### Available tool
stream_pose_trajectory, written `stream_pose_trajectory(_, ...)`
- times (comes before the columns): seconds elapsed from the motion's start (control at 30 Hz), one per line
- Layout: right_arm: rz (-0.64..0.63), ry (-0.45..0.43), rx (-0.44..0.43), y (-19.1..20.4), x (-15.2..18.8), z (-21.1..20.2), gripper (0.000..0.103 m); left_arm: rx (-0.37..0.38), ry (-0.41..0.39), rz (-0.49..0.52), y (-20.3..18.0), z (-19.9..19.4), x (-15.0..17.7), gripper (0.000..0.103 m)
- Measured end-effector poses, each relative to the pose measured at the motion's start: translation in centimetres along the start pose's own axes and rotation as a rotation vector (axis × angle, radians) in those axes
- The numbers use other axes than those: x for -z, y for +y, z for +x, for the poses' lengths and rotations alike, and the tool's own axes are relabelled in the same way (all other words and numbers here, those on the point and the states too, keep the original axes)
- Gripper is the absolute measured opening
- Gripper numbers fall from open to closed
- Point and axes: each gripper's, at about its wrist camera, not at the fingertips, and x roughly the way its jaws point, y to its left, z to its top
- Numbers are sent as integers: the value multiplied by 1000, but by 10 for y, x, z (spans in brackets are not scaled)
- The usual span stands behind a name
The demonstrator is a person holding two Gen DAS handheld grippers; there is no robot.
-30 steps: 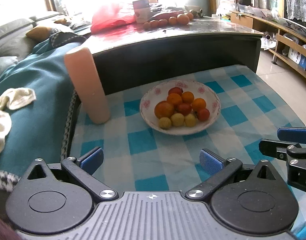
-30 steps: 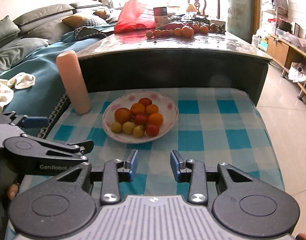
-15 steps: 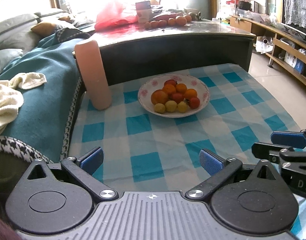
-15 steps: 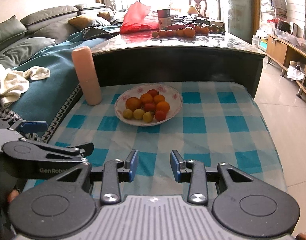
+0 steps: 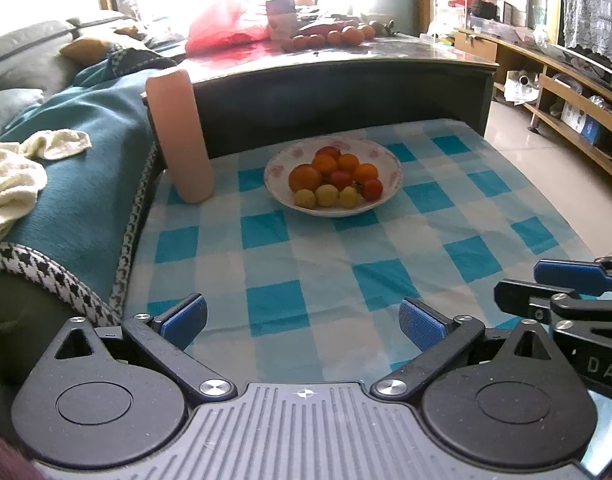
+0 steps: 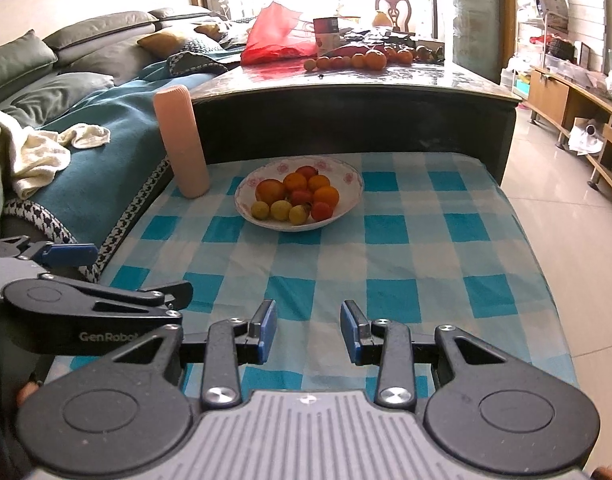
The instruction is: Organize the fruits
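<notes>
Both claws had drawn back from the bowl (image 5: 393, 168) over the preceding second, so that it appeared smaller and farther up each view, with more checked cloth (image 5: 306, 264) exposed between the fingertips and its near rim. Left claw (image 5: 301, 318) stood with its jaws spread wide and nothing between them; right claw (image 6: 308, 332) was likewise empty, its jaws parted by a narrower gap. Fruits (image 5: 334, 180) lay heaped in the bowl, which rested on the cloth well ahead of both claws: orange ones toward the back, a red one in the middle and another at the front right, three small yellow ones along the near edge. From the left claw the bowl lay almost straight ahead, slightly to the right; from the right claw it lay ahead and a little to the left. Neither claw appeared clearly nearer, both being well apart from it. A pink cylinder (image 5: 179, 136) stood upright just beside the bowl, on its left. More fruit (image 6: 362, 58) lay in a row on the dark table (image 6: 358, 80) behind. Any approach would probably run forward over the near rim toward the yellow row.
</notes>
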Motion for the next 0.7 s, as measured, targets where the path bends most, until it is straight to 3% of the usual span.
stream_pose_trajectory(0.7, 9, -10, -11, 0, 14, -14, 51, 21, -19, -36, -2, -16, 12, 103)
